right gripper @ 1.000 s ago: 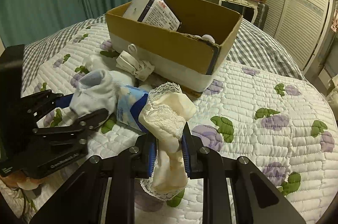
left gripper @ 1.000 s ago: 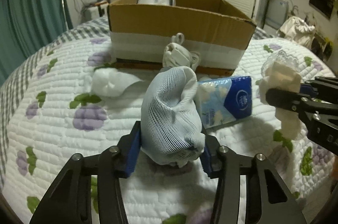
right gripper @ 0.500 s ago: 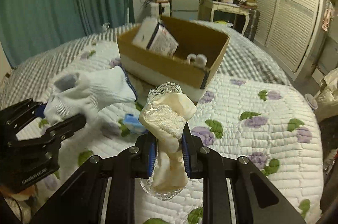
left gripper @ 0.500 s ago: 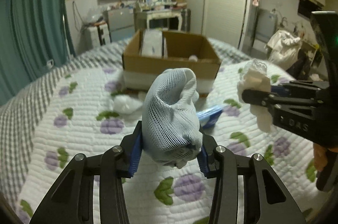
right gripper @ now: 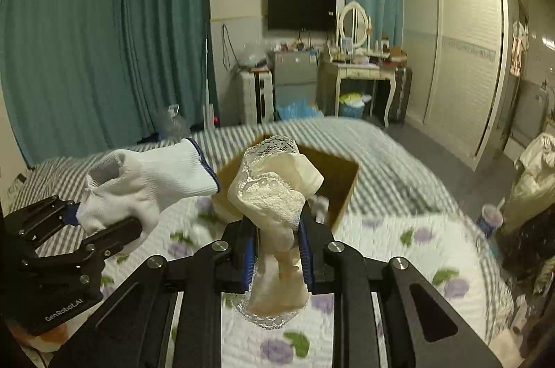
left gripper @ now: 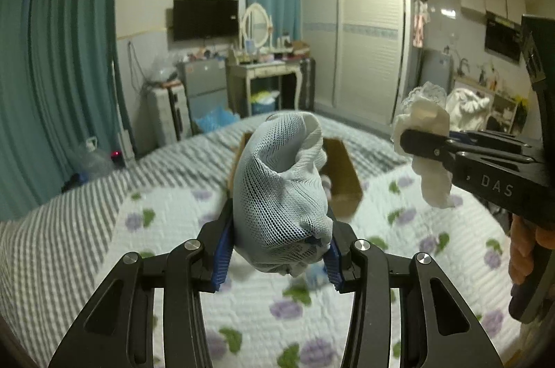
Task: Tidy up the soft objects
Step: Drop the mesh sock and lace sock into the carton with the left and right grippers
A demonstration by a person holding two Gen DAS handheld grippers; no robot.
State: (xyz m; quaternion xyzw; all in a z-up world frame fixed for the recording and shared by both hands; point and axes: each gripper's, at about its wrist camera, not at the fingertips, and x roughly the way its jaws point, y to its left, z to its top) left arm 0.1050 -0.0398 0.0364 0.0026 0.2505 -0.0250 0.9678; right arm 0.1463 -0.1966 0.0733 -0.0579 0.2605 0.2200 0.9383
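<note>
My left gripper is shut on a pale blue mesh sock and holds it high above the bed; it also shows in the right wrist view. My right gripper is shut on a cream lace-trimmed sock, held up to the right of the left one; the sock shows in the left wrist view. The open cardboard box stands on the quilt behind and below both socks, partly hidden by them.
The floral quilted bed with a grey checked cover lies below. Beyond the bed stand a dressing table, a wardrobe and teal curtains. A cup and clothes are at the right.
Both grippers have risen well above the bed with their socks still held. The box and the items on the quilt have dropped lower and farther away in both views.
</note>
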